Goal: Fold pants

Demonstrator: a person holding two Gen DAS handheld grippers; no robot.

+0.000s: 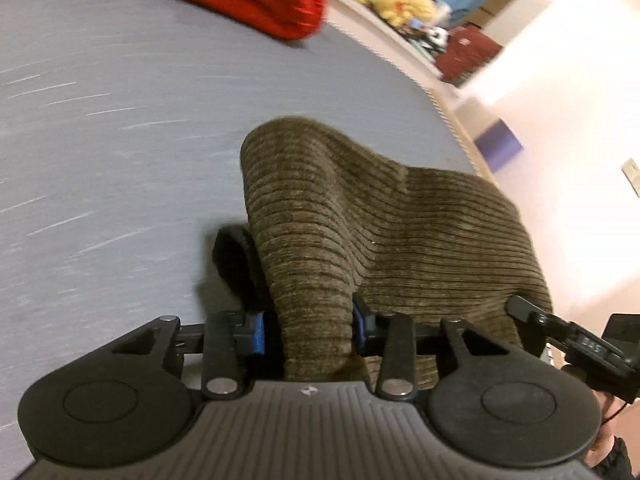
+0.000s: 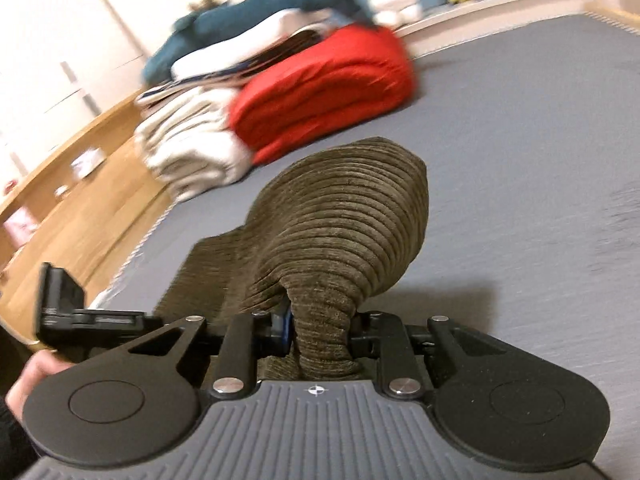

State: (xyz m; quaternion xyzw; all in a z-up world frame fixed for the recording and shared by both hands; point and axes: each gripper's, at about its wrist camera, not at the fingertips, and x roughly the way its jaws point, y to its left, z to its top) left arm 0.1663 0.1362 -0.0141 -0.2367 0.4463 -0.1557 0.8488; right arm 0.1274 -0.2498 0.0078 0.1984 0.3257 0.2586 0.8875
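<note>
Right now both of my tongs are pinching the olive-brown ribbed corduroy pants (image 1: 360, 232), one bunch of cloth in each. In the left wrist view the left gripper (image 1: 308, 330) sits at lower centre, its blue-padded fingers (image 1: 258, 332) pressing a thick fold of the fabric from either side. From that pinch the cloth rises toward the middle of the frame and then runs off to the right, so its long axis lies roughly left to right across the picture, ribs running the same way. At the right edge of that view I can see the tip of my other tool touching the same cloth.

In the right wrist view the right gripper (image 2: 322, 334) is closed on a narrower, tighter gather at lower centre. The pants balloon upward from it into a rounded hump in mid-frame and trail off to the lower left.

The garment hangs lifted over the grey bed sheet (image 1: 120, 140), which fills most of both frames. A folded red blanket (image 2: 324, 88) lies in the upper middle of the right view, beside a stack of cream-white folded linens (image 2: 192, 148). Both pictures are motion-blurred.
</note>
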